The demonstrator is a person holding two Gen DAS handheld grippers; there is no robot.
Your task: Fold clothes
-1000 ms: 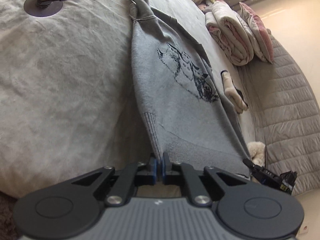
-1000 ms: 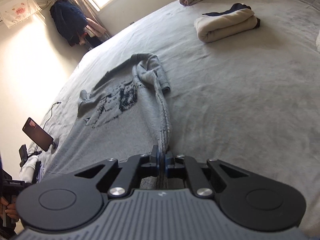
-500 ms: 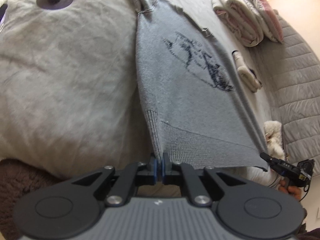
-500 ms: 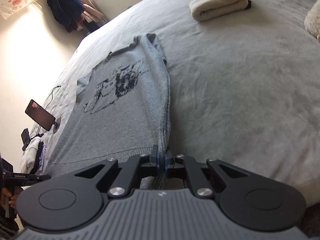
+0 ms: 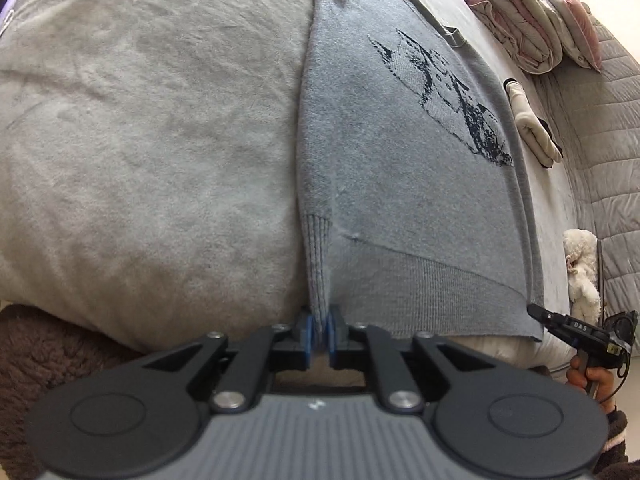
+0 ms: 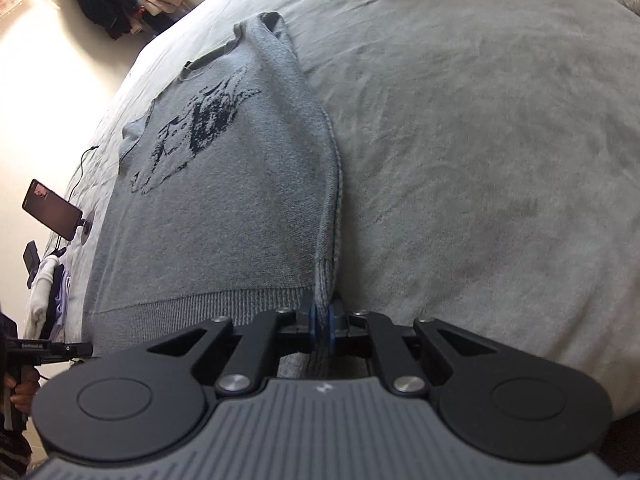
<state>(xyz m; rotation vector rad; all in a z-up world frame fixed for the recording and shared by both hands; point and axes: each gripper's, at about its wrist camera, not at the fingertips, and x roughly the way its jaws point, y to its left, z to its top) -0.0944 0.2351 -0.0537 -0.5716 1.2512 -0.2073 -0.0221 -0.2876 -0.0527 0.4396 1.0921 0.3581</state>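
Note:
A grey knitted sweater [image 5: 400, 180] with a dark print lies spread flat on the grey bed [image 5: 140, 140], its ribbed hem at the near edge. My left gripper [image 5: 319, 336] holds the hem's left corner; its jaws are opening, with the bunched cloth still pinched between the blue pads. In the right wrist view the same sweater [image 6: 224, 208] stretches away. My right gripper [image 6: 321, 320] has the hem's right corner between its pads, and its jaws are opening too. Each gripper also shows at the edge of the other's view, held by a hand.
A phone on a stand [image 6: 52, 208] sits on the bed left of the sweater. Folded blankets [image 5: 516, 20], a folded cream garment [image 5: 532, 124] and a plush toy [image 5: 580, 268] lie to the right. A brown rug [image 5: 40, 352] lies below the bed's edge.
Both grippers have sunk toward the bed's near edge. The sweater, stretched and partly lifted before, now lies flat. The pads of both grippers stand a little wider apart.

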